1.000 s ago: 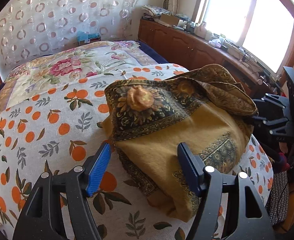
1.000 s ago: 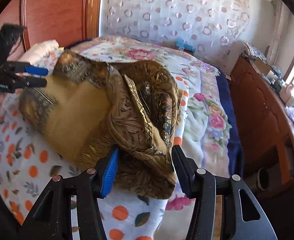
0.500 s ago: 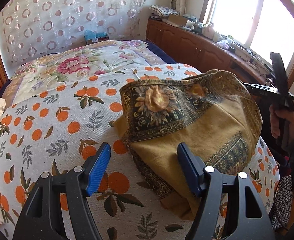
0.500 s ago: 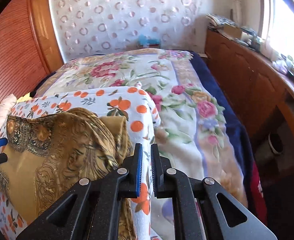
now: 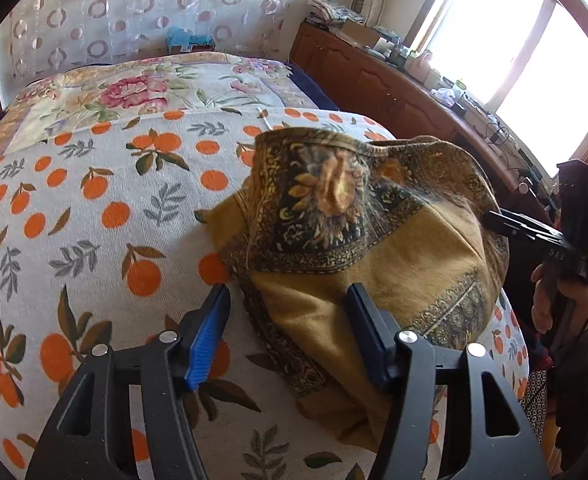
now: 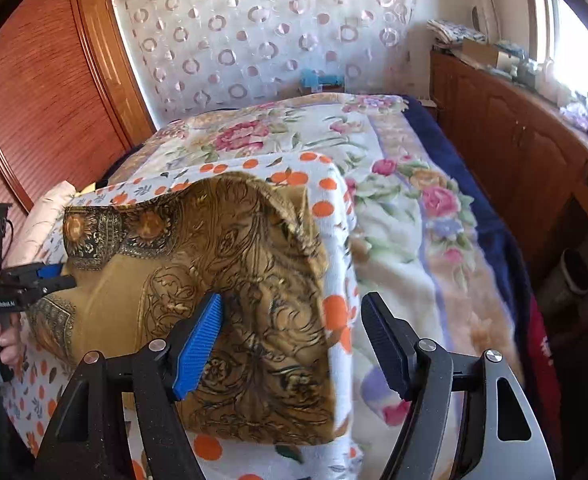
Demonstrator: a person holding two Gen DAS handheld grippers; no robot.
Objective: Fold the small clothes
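Observation:
A mustard-and-black patterned garment [image 5: 378,248] lies bunched on the orange-print sheet [image 5: 93,216]; it also shows in the right wrist view [image 6: 229,280]. My left gripper [image 5: 289,332] is open and empty, its fingers straddling the garment's near left edge. My right gripper [image 6: 294,336] is open and empty, just in front of the garment's right side. The right gripper shows in the left wrist view [image 5: 494,216] at the garment's far right edge; the left one shows in the right wrist view [image 6: 63,276] at its left edge.
A floral blanket [image 6: 394,184] covers the bed beyond the sheet. A wooden cabinet [image 6: 526,152] with clutter on top runs along the window side. A wooden wardrobe [image 6: 45,92] stands on the other side. A pale pillow [image 6: 41,220] lies at the sheet's left.
My right gripper shut, then opened and let go of the garment's right edge. The garment settled lower on the sheet. My left gripper stayed open and shifted slightly.

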